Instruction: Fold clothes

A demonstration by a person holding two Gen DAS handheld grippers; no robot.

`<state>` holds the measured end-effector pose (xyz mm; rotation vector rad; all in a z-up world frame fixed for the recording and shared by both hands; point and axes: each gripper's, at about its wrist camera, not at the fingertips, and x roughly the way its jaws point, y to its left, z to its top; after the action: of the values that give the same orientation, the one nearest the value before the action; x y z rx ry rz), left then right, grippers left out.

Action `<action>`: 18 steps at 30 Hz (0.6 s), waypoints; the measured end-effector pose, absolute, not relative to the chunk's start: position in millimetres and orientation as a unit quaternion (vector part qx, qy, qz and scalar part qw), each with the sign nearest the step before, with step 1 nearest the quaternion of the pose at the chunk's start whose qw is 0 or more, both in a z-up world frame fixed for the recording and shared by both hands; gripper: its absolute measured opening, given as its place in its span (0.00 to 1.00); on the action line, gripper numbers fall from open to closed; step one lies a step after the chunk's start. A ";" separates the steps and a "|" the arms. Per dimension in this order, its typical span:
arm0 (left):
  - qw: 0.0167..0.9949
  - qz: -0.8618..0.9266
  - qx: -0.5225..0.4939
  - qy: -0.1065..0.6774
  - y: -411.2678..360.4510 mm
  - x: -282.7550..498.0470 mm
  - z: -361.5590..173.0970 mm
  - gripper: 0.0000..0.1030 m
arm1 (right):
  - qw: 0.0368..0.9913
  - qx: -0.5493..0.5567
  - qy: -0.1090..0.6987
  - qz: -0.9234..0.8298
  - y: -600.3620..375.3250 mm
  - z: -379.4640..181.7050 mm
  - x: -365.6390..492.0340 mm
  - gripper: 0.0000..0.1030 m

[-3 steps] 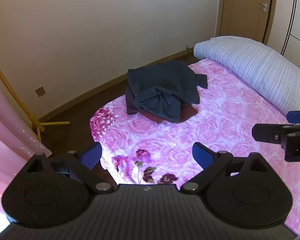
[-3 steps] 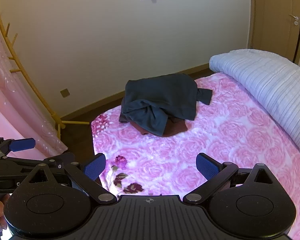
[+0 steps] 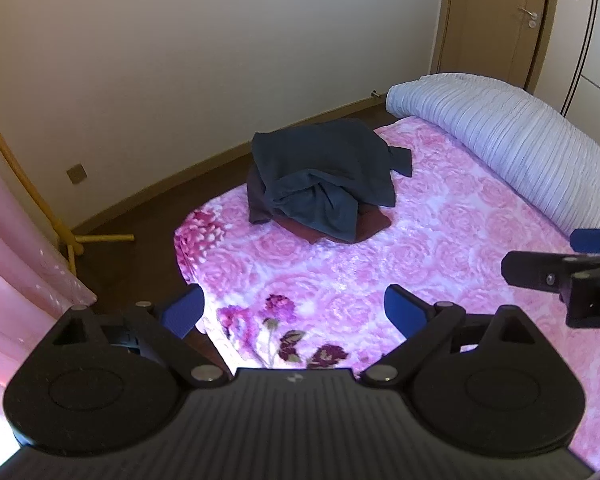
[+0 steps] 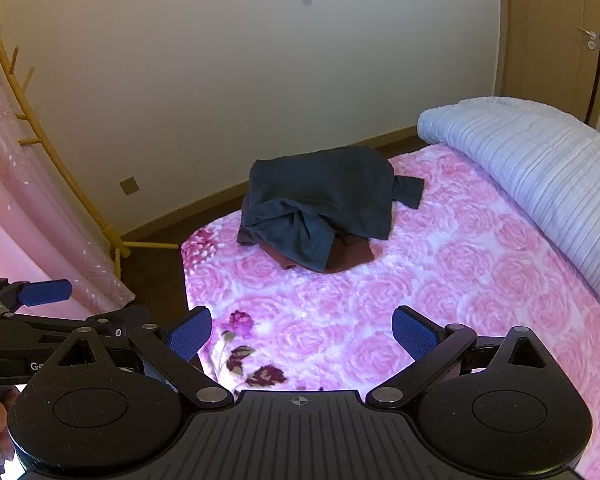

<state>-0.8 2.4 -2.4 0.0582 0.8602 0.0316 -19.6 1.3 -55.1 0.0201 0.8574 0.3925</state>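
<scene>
The rumpled dark blue-grey cloth garment (image 3: 324,176), heaped on a maroon one (image 3: 364,226) near the pink rose-patterned bed's (image 3: 440,264) far corner, lies well ahead of both empty, wide-open grippers, left (image 3: 294,310) and right (image 4: 302,332), neither clearly nearer.

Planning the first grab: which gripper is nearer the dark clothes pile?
Too close to call. Left gripper and right gripper, both open, hover side by side short of the clothes pile.

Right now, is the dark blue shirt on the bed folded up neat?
No, the dark blue shirt is crumpled in a heap with twisted creases, lying on top of a brown-red cloth on the bed.
</scene>
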 end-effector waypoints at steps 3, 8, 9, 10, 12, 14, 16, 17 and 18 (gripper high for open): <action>0.906 0.010 0.012 0.423 4.3 -1.5 -4.4 0.92 | 0.891 0.009 0.414 0.189 0.9 -56.0 -19.7 0.96; 0.907 0.004 0.007 0.422 0.9 -4.7 -15.1 0.92 | 0.890 0.008 0.415 0.189 0.2 -57.4 -20.0 0.97; 0.907 0.004 0.008 0.422 0.0 -5.7 -15.9 0.92 | 0.890 0.008 0.415 0.189 0.0 -57.7 -20.0 0.97; 0.907 0.005 0.009 0.421 -0.9 -6.7 -16.7 0.92 | 0.890 0.008 0.415 0.189 -0.1 -57.9 -20.0 0.97; 0.907 0.005 0.011 0.421 -2.6 -8.6 -18.1 0.92 | 0.890 0.007 0.416 0.189 -0.4 -58.5 -20.1 0.97; 0.907 0.005 0.013 0.420 -3.3 -9.2 -19.0 0.92 | 0.889 0.007 0.416 0.189 -0.7 -59.1 -20.2 0.97; 0.907 0.005 0.017 0.421 -4.1 -8.7 -19.2 0.92 | 0.889 0.007 0.417 0.189 -1.3 -59.7 -20.5 0.97; 0.907 0.005 0.019 0.422 -4.8 -8.5 -19.2 0.92 | 0.889 0.007 0.417 0.188 -2.1 -60.0 -20.8 0.97; 0.906 0.005 0.022 0.423 -6.0 -8.5 -18.8 0.92 | 0.889 0.007 0.417 0.188 -2.8 -60.3 -21.1 0.97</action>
<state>-8.5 -6.0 -18.8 0.0450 0.8731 0.0098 -21.1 -2.8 -60.3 0.0152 0.8654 0.3903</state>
